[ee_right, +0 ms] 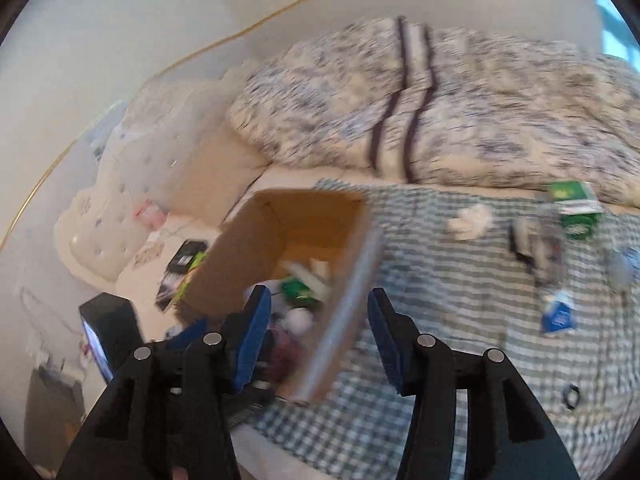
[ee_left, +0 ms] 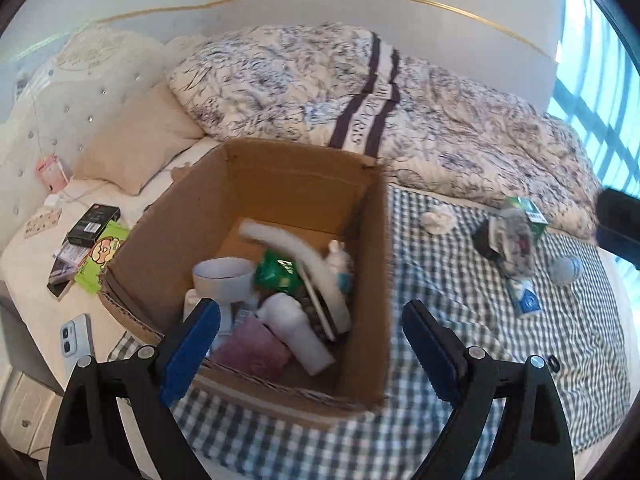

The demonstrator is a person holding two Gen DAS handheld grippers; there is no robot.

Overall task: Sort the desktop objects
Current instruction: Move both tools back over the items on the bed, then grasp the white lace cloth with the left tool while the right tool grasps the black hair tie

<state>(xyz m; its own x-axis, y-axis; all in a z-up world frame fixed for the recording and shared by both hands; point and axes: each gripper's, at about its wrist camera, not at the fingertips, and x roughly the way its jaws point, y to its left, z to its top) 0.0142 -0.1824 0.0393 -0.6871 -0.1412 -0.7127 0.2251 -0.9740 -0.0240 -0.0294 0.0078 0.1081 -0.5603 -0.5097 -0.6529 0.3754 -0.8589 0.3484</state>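
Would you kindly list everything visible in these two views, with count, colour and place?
cardboard box: one, brown, open on the checked cloth, holding mixed items
checked cloth: one, grey-green and white, spread over the bed
duvet: one, white with dark print, behind the box
pillow: one, beige, left of the box
phone: one, pale, left of the box
green carton: one, on the cloth, right
crumpled tissue: one, white, right of the box
blue-and-white pack: one, on the cloth, right
left gripper: black with blue pads, open over the box
right gripper: same colours, open, empty
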